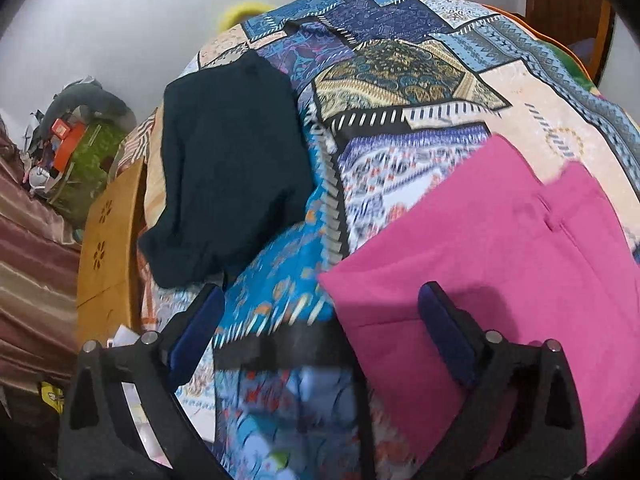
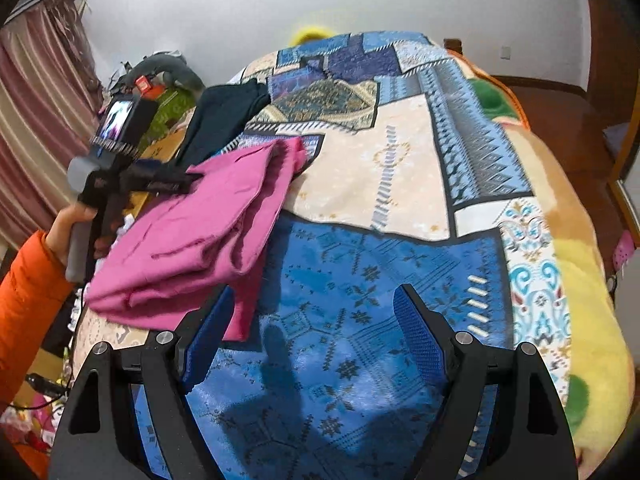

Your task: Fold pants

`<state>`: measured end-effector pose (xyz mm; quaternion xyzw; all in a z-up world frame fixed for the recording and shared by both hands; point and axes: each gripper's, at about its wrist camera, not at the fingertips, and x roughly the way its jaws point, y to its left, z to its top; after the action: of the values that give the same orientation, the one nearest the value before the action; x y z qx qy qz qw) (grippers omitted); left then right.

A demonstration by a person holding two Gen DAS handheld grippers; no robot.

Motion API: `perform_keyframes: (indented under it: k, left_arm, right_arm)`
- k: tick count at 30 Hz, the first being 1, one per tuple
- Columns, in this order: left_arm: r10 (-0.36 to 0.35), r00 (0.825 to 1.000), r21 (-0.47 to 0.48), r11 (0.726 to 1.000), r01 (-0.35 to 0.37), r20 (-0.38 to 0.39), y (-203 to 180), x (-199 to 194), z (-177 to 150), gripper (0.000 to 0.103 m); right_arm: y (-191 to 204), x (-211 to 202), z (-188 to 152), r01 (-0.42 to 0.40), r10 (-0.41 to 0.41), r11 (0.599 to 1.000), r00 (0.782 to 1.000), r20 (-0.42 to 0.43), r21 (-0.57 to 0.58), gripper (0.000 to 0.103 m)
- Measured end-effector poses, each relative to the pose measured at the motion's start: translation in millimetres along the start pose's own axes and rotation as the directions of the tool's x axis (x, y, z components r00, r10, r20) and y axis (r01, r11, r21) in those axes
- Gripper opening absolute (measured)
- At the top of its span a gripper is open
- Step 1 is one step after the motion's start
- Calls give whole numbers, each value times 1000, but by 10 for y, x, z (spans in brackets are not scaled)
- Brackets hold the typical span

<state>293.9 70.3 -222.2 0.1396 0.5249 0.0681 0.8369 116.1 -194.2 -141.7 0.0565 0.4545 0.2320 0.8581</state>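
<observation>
Folded pink pants [image 2: 192, 240] lay on a patterned blanket [image 2: 380, 168] near a dark garment [image 1: 228, 168], both the left gripper [image 1: 320, 312] and right gripper [image 2: 314, 320] spread and empty; only the right view showed the hand [image 2: 70, 226].

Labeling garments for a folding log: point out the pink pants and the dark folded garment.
pink pants [image 2: 192, 240], right wrist view, on the top folded layer.
dark folded garment [image 1: 228, 160], left wrist view, on its middle.
</observation>
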Motion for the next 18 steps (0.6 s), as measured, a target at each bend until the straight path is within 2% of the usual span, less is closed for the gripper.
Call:
perform_keyframes:
  k: [9, 12, 18]
  left_arm:
    - [-87, 996, -117, 989, 87, 7, 302, -529, -705, 99]
    - [-97, 995, -142, 985, 100, 28, 291, -663, -883, 99]
    - [-181, 981, -148, 971, 189, 67, 144, -917, -1138, 99]
  right_arm:
    - [66, -98, 46, -16, 17, 1000, 999, 35, -7, 79]
    - [146, -77, 34, -31, 32, 999, 999, 30, -22, 79]
    - [294, 22, -20, -48, 48, 997, 999, 5, -62, 79]
